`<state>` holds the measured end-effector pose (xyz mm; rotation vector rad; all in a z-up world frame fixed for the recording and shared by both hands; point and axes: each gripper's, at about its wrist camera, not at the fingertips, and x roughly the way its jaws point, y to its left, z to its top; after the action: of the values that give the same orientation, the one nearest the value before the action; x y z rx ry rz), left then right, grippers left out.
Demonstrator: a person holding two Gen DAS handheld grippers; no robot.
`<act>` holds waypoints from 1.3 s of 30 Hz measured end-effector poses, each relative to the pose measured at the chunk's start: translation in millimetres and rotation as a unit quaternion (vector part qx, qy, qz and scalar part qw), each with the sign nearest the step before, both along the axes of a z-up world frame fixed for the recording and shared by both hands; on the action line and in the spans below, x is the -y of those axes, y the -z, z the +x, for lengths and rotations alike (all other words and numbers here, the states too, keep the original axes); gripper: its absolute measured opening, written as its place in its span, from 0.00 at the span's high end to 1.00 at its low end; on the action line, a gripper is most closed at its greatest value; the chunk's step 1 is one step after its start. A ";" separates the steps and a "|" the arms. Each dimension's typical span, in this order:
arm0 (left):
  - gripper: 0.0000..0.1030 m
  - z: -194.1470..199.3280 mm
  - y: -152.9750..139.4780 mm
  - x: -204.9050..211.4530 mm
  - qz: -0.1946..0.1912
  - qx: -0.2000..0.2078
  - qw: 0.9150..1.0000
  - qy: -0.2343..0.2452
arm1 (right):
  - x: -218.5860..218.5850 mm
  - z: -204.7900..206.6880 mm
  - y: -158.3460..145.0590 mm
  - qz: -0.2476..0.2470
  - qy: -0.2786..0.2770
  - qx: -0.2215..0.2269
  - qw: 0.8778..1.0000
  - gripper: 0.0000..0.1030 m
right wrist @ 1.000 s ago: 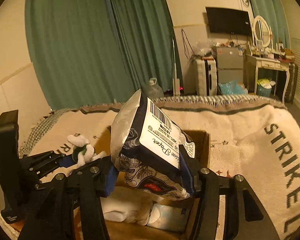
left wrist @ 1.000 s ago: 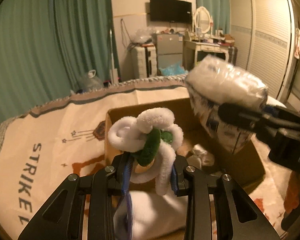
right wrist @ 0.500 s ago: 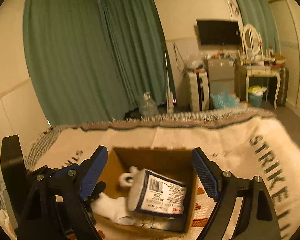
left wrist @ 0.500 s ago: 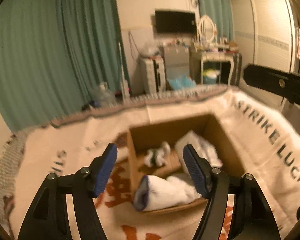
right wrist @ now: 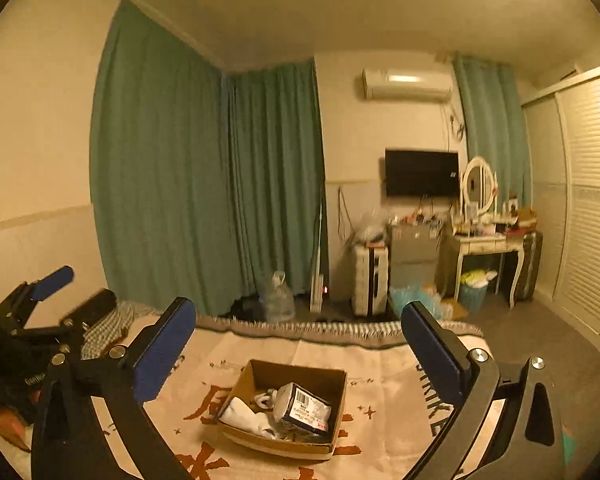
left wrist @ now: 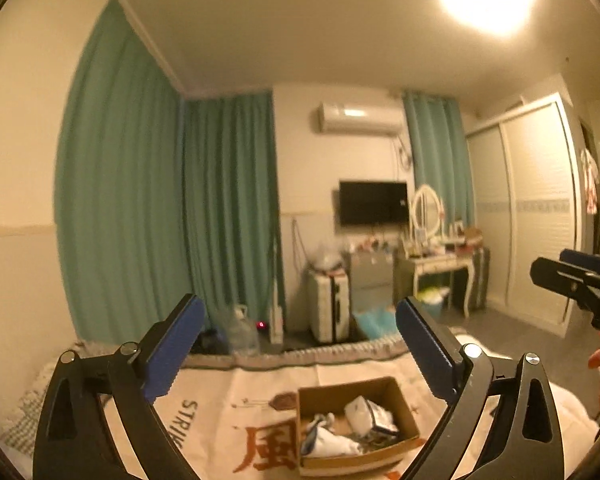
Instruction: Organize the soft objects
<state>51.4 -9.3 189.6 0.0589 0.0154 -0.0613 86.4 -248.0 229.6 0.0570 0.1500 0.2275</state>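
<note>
The left gripper point(left wrist: 300, 354) has its blue-padded jaws spreading wide with nothing between them, and it points level across a bedroom. The right gripper point(right wrist: 296, 354) is likewise opening wide and empty, tipped slightly downward. Each gripper also shows at the edge of the other's view, and neither touches anything. Below and ahead of both lies an open cardboard box point(right wrist: 336, 412) resting on a cream blanket point(right wrist: 384, 360) printed with dark letters and orange characters. Inside the box sit the soft objects: a wrapped pack of tissue paper point(right wrist: 302, 408) with a barcode label, a white rolled cloth point(right wrist: 242, 414) against the left wall, and a small white plush toy point(right wrist: 264, 398) partly hidden between them. Judging from how things lie, the sorting looks nearly or fully done, since the visible soft items are in the box and no loose ones show on the blanket; whether anything remains outside the frames cannot be told. Beyond the blanket's fringed edge are teal curtains point(right wrist: 172, 168), a clear plastic water jug point(right wrist: 278, 296) on the floor, a white suitcase point(right wrist: 370, 280), a wall-mounted television point(right wrist: 422, 172), a dressing table point(right wrist: 484, 244) with an oval mirror, an air conditioner point(right wrist: 406, 84) high on the wall, and a white louvred wardrobe point(right wrist: 588, 200) at the right. Nothing stands between the grippers and the box.
</note>
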 end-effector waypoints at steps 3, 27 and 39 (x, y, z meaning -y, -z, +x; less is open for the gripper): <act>0.04 -14.2 17.2 0.1 -0.002 0.003 1.000 -0.011 | 0.9 -25.1 6.3 -0.003 -0.001 0.013 1.000 0.00; 0.04 16.6 159.4 20.0 0.010 -0.135 0.990 -0.029 | -8.1 13.6 187.5 -0.028 0.009 -0.075 0.997 0.00; 0.04 10.2 161.7 19.7 0.014 -0.130 0.991 -0.027 | -14.6 8.2 190.6 -0.036 0.007 -0.079 0.996 0.00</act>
<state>61.6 -28.9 27.9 0.0776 0.2778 -0.0137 94.6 -233.4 39.0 0.0041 0.3149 0.2028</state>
